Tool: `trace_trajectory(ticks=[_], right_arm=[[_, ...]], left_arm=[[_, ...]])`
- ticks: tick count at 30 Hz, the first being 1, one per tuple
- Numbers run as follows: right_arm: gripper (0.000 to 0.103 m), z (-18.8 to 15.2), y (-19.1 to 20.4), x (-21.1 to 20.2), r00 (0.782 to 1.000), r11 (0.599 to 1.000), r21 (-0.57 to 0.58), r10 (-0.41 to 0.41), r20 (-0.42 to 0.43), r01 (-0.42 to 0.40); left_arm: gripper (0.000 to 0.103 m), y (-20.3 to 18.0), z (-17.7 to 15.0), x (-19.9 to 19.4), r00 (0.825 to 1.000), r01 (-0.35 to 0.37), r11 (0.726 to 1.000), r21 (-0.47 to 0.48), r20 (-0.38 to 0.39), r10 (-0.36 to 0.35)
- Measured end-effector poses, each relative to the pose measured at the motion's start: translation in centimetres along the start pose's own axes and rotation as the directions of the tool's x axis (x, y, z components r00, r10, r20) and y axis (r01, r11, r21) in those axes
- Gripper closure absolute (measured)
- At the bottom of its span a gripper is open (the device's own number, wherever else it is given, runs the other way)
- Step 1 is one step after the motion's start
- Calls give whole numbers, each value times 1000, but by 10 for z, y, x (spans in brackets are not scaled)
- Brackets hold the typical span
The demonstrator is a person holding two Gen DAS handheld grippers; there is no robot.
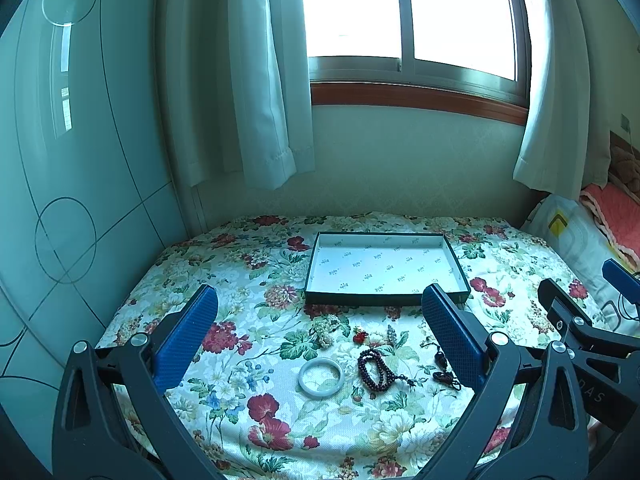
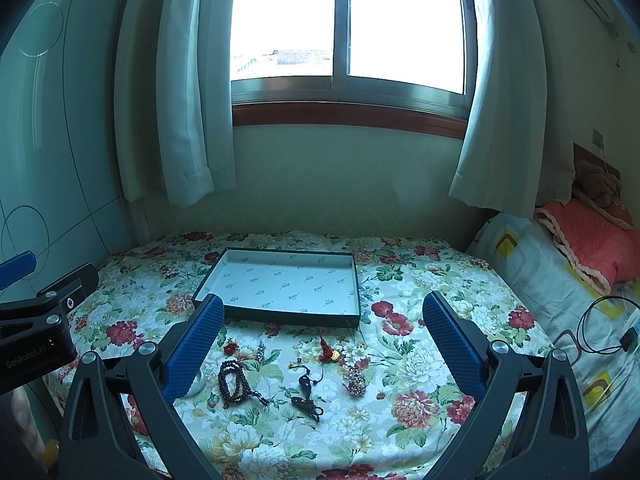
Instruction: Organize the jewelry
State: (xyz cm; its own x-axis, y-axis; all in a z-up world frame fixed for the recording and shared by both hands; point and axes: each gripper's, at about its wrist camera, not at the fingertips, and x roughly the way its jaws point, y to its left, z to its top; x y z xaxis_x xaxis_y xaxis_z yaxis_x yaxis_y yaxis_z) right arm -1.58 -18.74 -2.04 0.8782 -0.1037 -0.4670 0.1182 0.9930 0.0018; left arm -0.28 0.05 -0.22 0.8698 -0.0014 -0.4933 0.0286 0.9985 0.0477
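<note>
A shallow dark-rimmed tray (image 1: 316, 264) (image 2: 357, 280) with a white printed lining lies on the floral cloth. In front of it lie several jewelry pieces: a pale jade bangle (image 1: 321, 377), a dark bead bracelet (image 1: 375, 369) (image 2: 233, 381), a pearl cluster (image 1: 327, 330), a small red charm (image 1: 360, 336) (image 2: 231, 347), a dark pendant on cord (image 2: 306, 396) (image 1: 445, 372), a red-and-gold knot charm (image 2: 329, 352) and a beaded cluster (image 2: 355, 380). My left gripper (image 1: 320, 304) hovers open above them. My right gripper (image 2: 323, 312) is open too, holding nothing.
The floral cloth (image 2: 420, 360) covers a bed against the wall under a curtained window (image 2: 344, 20). A wardrobe panel (image 1: 72, 160) stands on the left. Pillows, a pink blanket (image 2: 592, 236) and a black cable (image 2: 600, 328) lie to the right.
</note>
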Motion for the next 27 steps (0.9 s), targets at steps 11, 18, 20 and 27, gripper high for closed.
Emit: trace_trajectory(ticks=[11,18,20,27], right_arm=[[4,0,0,0,1000,1000,-2,-1,0,1],[4,-1,3,1,1000,1000,-1,-2,-5,2],[4,-3,3,4,1000,1000,-1,-5,-13,5],[4,-18,-18,40,996,999,26,-26,-82,28]], left_arm=[[2,0,0,0,1000,0,1000,1,0,0],[2,-1,-4,2,1000,-1,1000,0,-6,1],[2,0,-7,6,1000,-3,1000,-2,-13,3],[2,12,-17,51,995,-13,1000,-25,-95,10]])
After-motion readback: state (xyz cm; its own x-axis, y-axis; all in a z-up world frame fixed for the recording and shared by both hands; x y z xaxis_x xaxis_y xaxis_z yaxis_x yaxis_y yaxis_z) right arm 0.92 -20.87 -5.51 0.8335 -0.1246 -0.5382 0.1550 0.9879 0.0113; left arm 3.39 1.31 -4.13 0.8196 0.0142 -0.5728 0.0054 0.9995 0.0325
